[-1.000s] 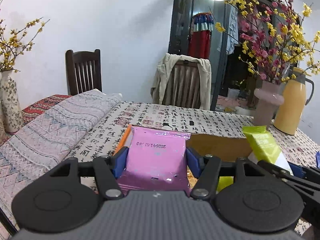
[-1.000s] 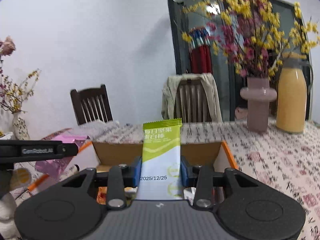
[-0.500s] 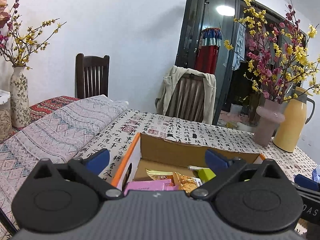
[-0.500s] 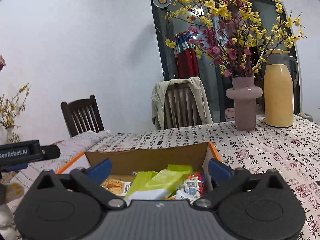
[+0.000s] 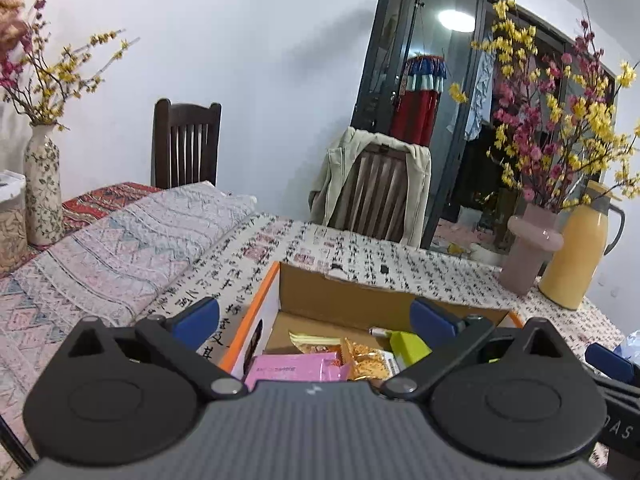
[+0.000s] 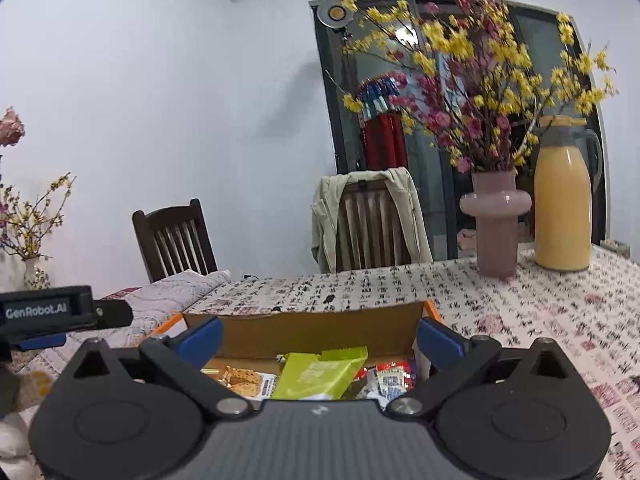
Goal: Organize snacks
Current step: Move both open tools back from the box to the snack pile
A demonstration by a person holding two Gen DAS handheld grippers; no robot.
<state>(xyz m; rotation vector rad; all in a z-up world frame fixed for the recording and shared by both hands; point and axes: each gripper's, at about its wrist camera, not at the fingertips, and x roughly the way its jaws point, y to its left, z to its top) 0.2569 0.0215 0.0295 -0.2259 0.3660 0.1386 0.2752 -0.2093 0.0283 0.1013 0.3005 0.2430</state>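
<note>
- Two claws, both spread wide: the left gripper [image 5: 316,320] and the right gripper [image 6: 318,336] each hang over the cardboard box [image 5: 352,300] with nothing between their blue pads.
- Their jaws have just been opening, and the packets they carried a second ago now lie inside the box.
- The pink packet [image 5: 296,368] rests at the near left of the box, flat, beside a golden wrapped snack [image 5: 366,360].
- The green packet [image 6: 320,374] lies tilted across other snacks in the middle, its top edge toward the far wall of the box.
- Around it I can see a biscuit pack [image 6: 244,382] and some red-and-white wrappers [image 6: 386,380], loosely heaped, not lined up.
- So this drop looks done; the box holds several snacks already.
- What is left I can only guess: something bluish shows at the right edge of the left view, too cut off to name, and the patterned tablecloth [image 6: 520,312] in sight carries no other loose snack.
</note>
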